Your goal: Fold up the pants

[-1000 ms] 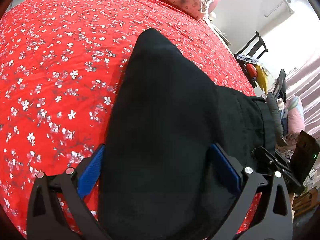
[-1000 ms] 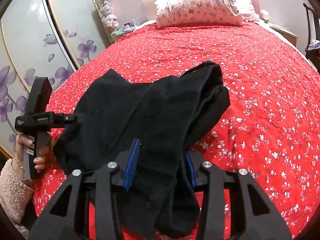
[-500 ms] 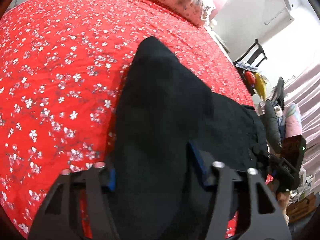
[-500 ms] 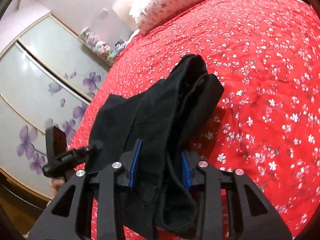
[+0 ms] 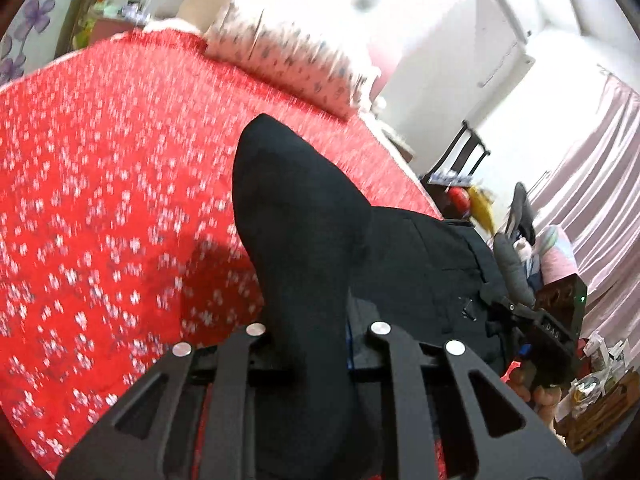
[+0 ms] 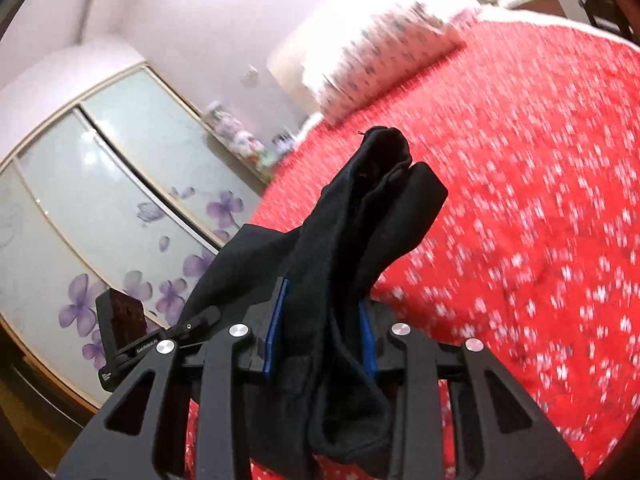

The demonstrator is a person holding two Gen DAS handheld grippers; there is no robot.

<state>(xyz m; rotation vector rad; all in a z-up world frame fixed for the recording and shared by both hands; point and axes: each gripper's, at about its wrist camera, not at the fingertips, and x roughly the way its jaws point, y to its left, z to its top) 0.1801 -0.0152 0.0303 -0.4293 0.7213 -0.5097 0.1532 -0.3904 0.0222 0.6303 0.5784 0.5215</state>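
Left wrist, black pants (image 5: 304, 224) bunched (thick fold), mid-air

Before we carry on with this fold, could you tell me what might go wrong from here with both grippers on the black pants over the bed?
1. The left gripper is closing on a thick bunch of the black pants; layers may be caught unevenly and skew the fold.
2. The right gripper is closing too, with loose cloth sagging below its pads; that part could slip out.
3. The far end hangs crumpled over the red bedspread and may land creased.
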